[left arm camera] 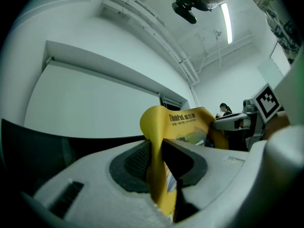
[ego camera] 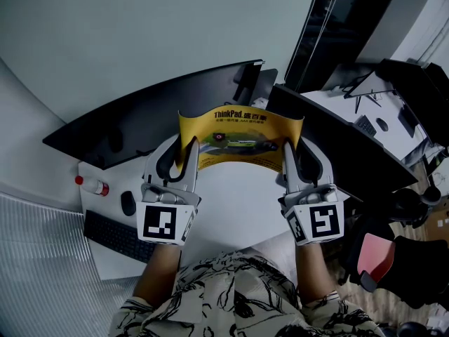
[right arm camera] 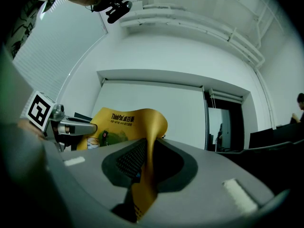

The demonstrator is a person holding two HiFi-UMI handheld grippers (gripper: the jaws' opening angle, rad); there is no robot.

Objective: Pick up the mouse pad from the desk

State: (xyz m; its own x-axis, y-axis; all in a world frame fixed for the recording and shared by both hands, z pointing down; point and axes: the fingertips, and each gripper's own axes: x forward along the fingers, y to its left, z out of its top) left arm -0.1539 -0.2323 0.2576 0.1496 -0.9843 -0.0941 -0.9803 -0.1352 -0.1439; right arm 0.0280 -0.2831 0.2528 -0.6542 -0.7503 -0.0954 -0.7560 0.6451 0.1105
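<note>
I have the yellow mouse pad (ego camera: 242,140) stretched between both claws, bowing away from me over the white bench (ego camera: 231,202). My left claw (ego camera: 181,152) is clamped on its left edge and my right claw (ego camera: 295,153) on its right edge. The pad looks clear of the bench, though from above I can't be sure.

I read the mouse pad (ego camera: 238,140) as a thin, bendy sheet, smooth with faintly glossy print. The left gripper's (left arm camera: 157,145) fingers (left arm camera: 85,184) look matt grey plastic, their dark pads (left arm camera: 135,160) ribbed, probably rubber.
</note>
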